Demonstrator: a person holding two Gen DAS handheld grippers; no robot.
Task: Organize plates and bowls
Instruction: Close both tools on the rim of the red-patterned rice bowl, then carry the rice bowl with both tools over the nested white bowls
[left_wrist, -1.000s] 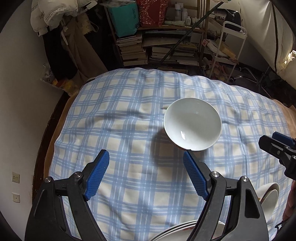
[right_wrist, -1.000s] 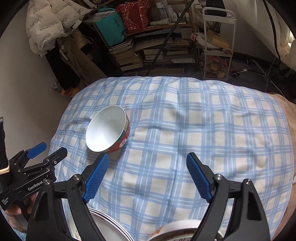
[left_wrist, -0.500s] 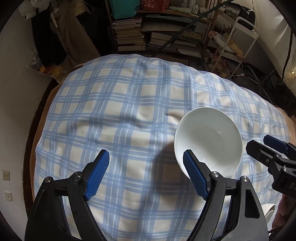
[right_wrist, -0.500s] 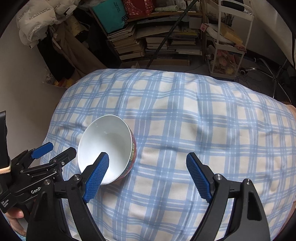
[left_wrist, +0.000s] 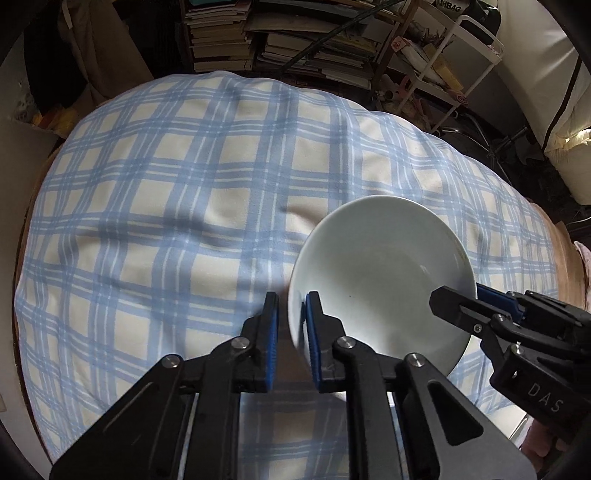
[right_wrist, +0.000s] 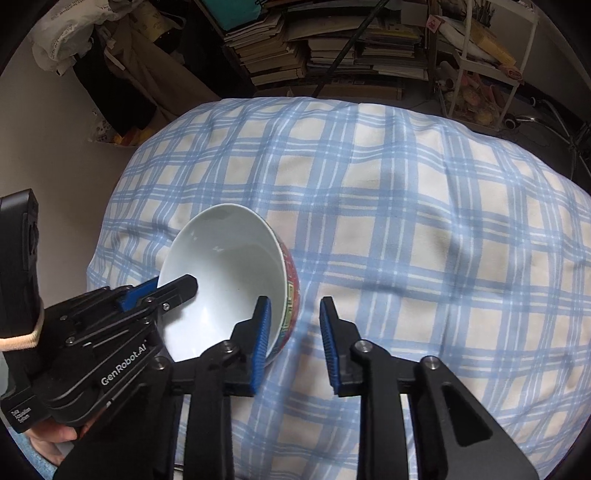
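Blue-and-cream checked cloth covers a rounded table, its far edge dropping away toward shelves of stacked books and a white wire rack. On the left the cloth ends close to a pale wall. Wide bare stretches of cloth lie left of the bowl in the left wrist view, and right of it in the right wrist view.

The bowl, white inside with a red patterned outside, sits tilted on the cloth, its opening turned toward the cameras.

The left gripper reaches in low from the near side, its blue pads drawn close together with the bowl's left rim between them; the inner pad lies against the inside wall, while a thin gap shows on the outer side, so a firm grip cannot be told.

The right gripper comes in from the opposite side and straddles the right rim: one pad is inside the bowl, the other stands apart outside it, the jaws parted and not pressing. A hand shows behind the left tool.
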